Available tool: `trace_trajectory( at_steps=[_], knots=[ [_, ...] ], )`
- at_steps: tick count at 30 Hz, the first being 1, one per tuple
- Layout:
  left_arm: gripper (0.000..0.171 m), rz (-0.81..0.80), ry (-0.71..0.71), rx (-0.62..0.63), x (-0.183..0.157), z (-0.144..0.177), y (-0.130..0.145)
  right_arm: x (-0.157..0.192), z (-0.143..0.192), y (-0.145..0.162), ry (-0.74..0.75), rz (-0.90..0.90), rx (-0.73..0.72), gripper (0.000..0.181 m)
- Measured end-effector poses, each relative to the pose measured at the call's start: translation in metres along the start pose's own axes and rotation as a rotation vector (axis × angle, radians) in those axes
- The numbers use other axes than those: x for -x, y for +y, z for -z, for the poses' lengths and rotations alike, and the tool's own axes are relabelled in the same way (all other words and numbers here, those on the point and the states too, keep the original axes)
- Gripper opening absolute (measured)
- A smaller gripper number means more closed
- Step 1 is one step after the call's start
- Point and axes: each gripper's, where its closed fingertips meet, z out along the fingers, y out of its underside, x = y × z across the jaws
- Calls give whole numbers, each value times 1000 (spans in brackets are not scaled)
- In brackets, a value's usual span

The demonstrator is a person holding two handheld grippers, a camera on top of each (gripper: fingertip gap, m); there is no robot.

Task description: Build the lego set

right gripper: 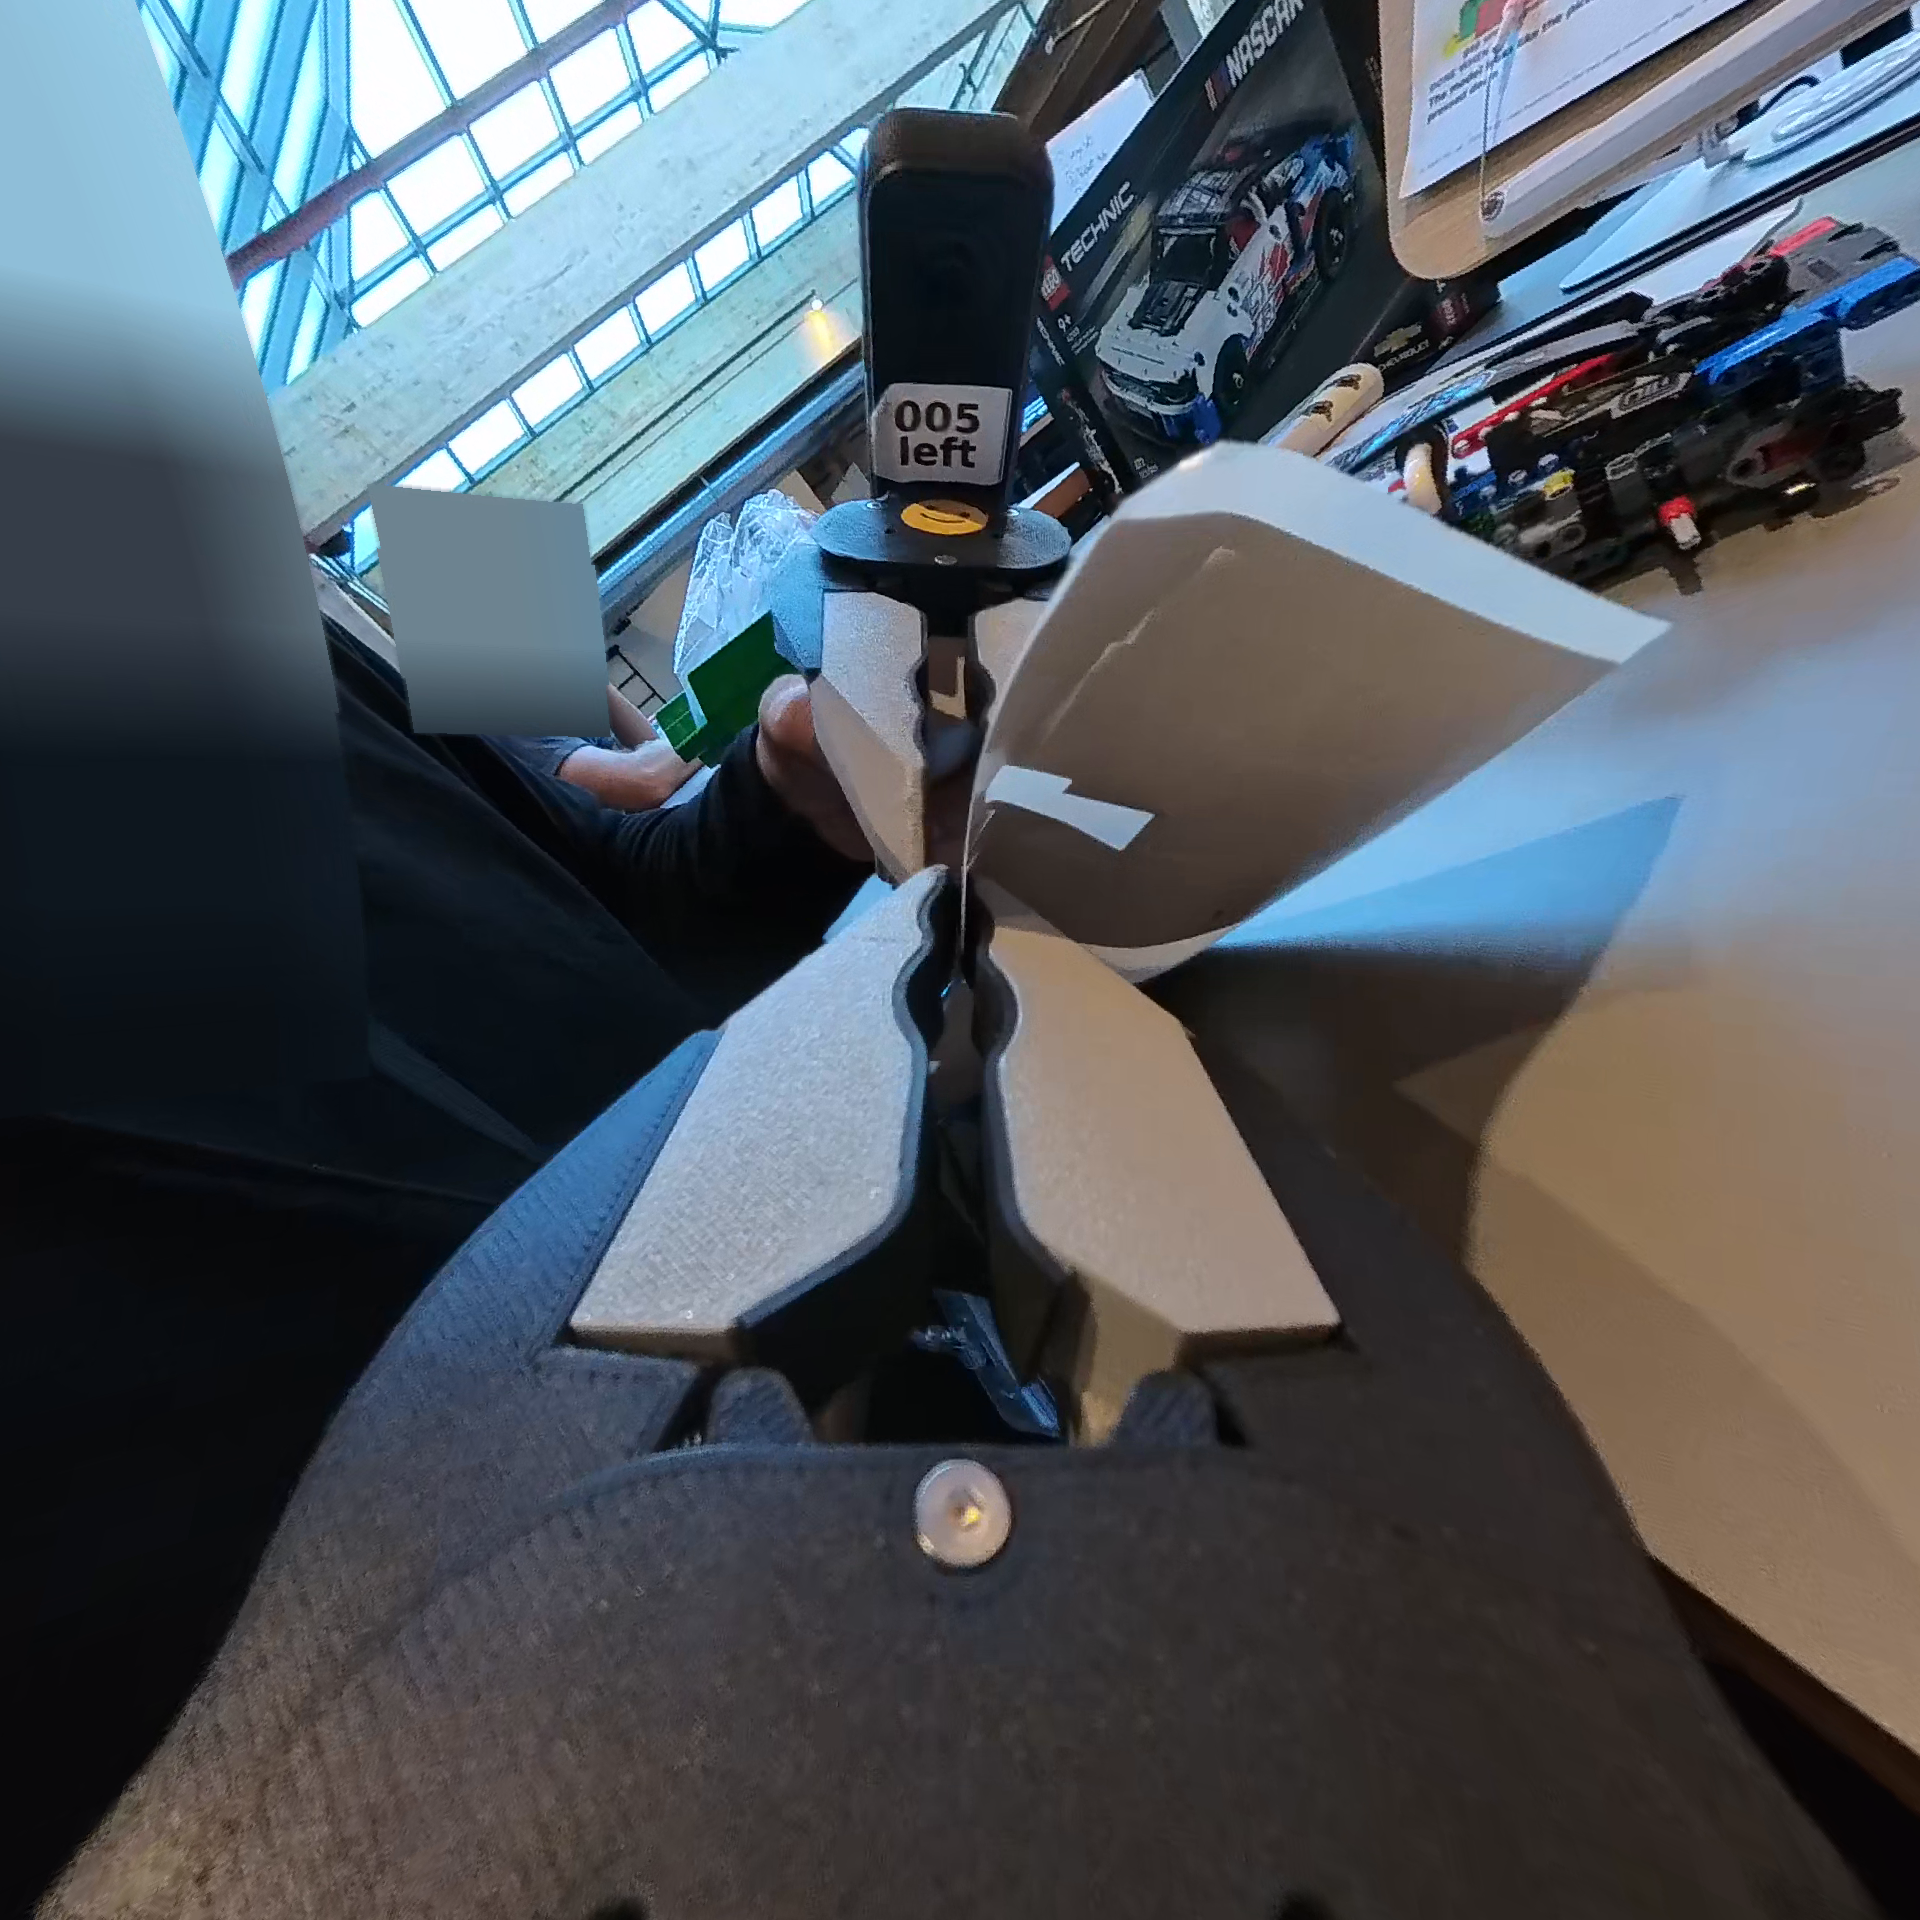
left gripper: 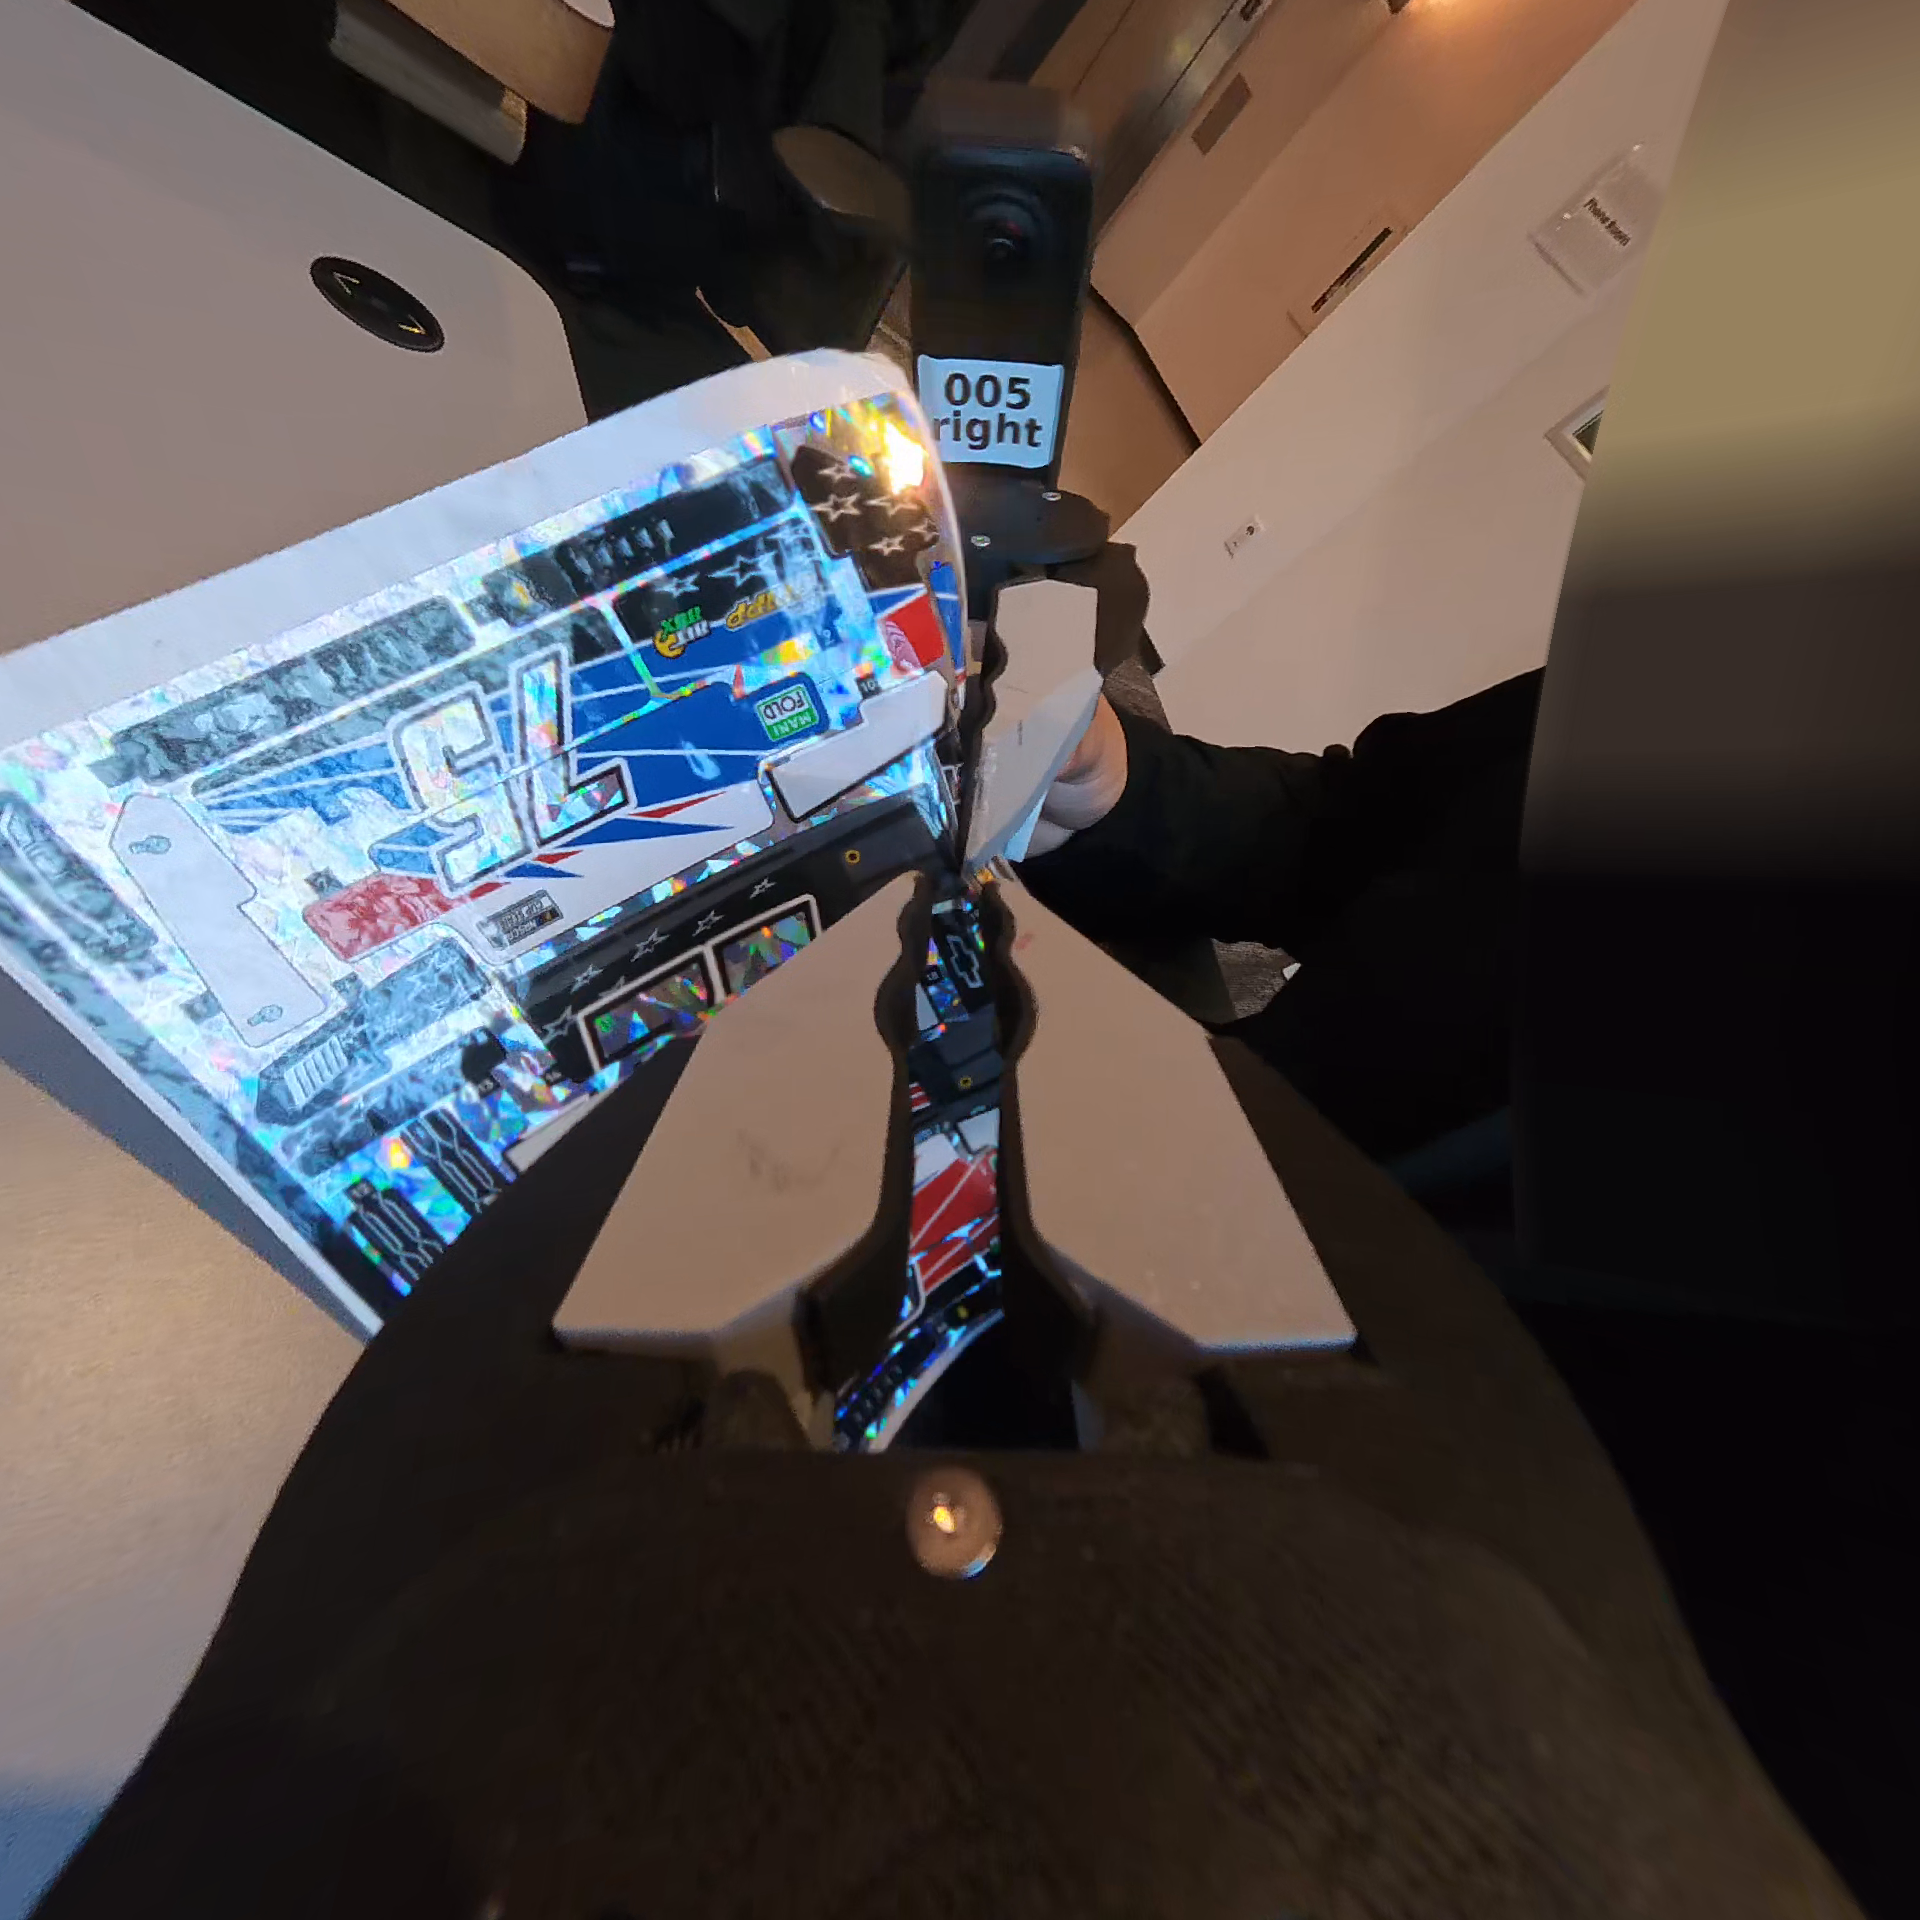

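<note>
A shiny holographic sticker sheet (left gripper: pixel 468 779) with blue, red and black decals is held curved above the table. Its white back shows in the right wrist view (right gripper: pixel 1299 665). My left gripper (left gripper: pixel 951 894) is shut on the sheet's edge. My right gripper (right gripper: pixel 958 904) faces it tip to tip and is shut on the same edge. The right gripper also shows in the left wrist view (left gripper: pixel 982 831), and the left gripper in the right wrist view (right gripper: pixel 935 842). The partly built black, blue and red lego car (right gripper: pixel 1683 416) sits on the table at the far right.
The lego set's box (right gripper: pixel 1216 260) stands behind the car. A green lego piece (right gripper: pixel 717 686) and a clear bag lie farther back. The pale table (left gripper: pixel 156 1351) has a black round inset (left gripper: pixel 376 303). A dark-sleeved arm (left gripper: pixel 1299 831) holds the right gripper. My left and right fingertips are right by each other.
</note>
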Motion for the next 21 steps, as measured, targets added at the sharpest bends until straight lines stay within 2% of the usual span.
trace_trajectory(
  at_steps=[13,21],
  knots=[
    [13,-45,-136,19,13,-2,4,-7,-3,4,46,-1,15,0],
    [12,-45,-102,19,11,-2,5,-5,-3,6,24,-7,18,0]
  ],
)
